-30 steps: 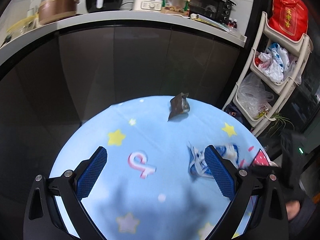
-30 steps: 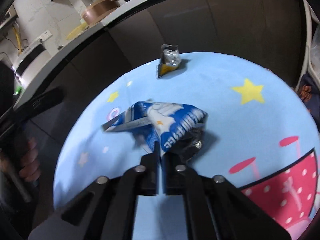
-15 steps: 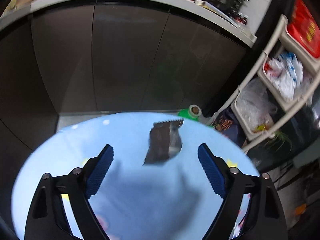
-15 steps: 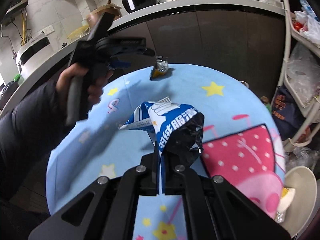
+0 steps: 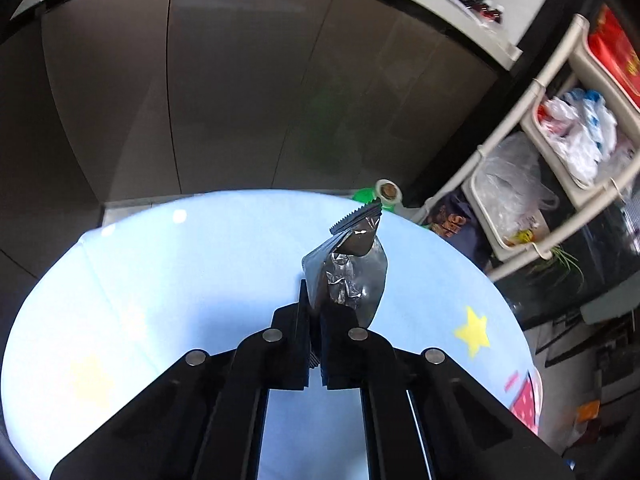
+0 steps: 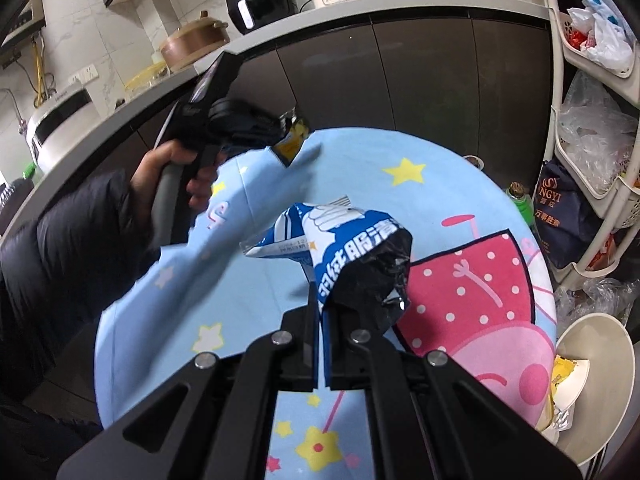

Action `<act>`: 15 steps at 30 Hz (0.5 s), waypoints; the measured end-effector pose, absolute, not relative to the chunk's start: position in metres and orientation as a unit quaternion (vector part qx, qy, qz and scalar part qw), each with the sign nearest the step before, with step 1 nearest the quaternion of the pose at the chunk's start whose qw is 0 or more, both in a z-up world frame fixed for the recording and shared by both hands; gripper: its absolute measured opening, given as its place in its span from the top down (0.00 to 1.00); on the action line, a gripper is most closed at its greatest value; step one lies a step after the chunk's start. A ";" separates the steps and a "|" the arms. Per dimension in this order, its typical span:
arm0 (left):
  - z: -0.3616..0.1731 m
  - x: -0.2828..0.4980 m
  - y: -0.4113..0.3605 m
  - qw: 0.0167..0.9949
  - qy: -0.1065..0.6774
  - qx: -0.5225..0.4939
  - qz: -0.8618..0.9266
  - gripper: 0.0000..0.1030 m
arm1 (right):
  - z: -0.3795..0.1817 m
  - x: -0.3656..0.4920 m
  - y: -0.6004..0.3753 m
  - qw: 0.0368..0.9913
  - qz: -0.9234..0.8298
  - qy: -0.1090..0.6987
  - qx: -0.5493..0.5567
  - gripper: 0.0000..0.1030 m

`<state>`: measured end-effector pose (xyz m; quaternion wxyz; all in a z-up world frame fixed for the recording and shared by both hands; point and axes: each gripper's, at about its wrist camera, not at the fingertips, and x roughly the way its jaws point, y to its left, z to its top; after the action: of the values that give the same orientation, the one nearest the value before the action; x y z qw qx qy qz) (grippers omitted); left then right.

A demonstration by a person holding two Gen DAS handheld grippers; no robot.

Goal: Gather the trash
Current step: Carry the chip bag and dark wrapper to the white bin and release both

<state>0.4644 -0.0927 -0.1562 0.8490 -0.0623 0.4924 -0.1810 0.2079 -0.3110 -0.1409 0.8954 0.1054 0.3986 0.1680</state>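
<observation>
A crumpled silver foil wrapper (image 5: 348, 272) with a jagged top edge stands at the far edge of the round table. The jaws of my left gripper (image 5: 314, 300) are closing on its lower end, and the pads press on it. In the right wrist view the same wrapper (image 6: 294, 142) shows a yellow and black face in my left gripper (image 6: 280, 132). My right gripper (image 6: 322, 308) is shut on a blue and white snack bag (image 6: 344, 240), held above the table's blue cartoon cloth (image 6: 400, 200).
A cream waste bin (image 6: 600, 360) with yellow scraps stands low at the right. A shelf rack (image 6: 592, 184) full of plastic bags is beside the table, with a green bottle (image 6: 520, 200) at its foot. Dark cabinets (image 5: 240, 100) run behind. A person's hand (image 6: 176, 168) and dark sleeve reach in from the left.
My left gripper moved across the table to the foil wrapper and shut on it. My right gripper rose and drew back with the snack bag.
</observation>
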 end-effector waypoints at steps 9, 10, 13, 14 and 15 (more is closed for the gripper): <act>-0.098 0.362 -0.106 0.863 0.440 -0.025 -0.245 0.97 | -0.107 0.178 -0.323 0.913 0.161 0.357 0.112 0.97; -0.090 0.349 -0.110 0.865 0.432 -0.020 -0.254 0.97 | -0.101 0.170 -0.328 0.917 0.156 0.349 0.115 0.97; -0.071 0.318 -0.125 0.864 0.419 -0.013 -0.278 0.97 | -0.091 0.147 -0.343 0.924 0.140 0.334 0.124 0.97; -0.065 0.307 -0.131 0.863 0.415 -0.012 -0.287 0.97 | -0.088 0.139 -0.350 0.926 0.133 0.329 0.126 0.97; -0.060 0.299 -0.137 0.862 0.412 -0.010 -0.294 0.97 | -0.085 0.131 -0.357 0.929 0.125 0.324 0.128 0.97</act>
<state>0.2990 -0.1371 -0.0600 0.8623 -0.0101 0.4120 -0.2943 0.1307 -0.3570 -0.0847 0.9289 0.1284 0.3241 0.1251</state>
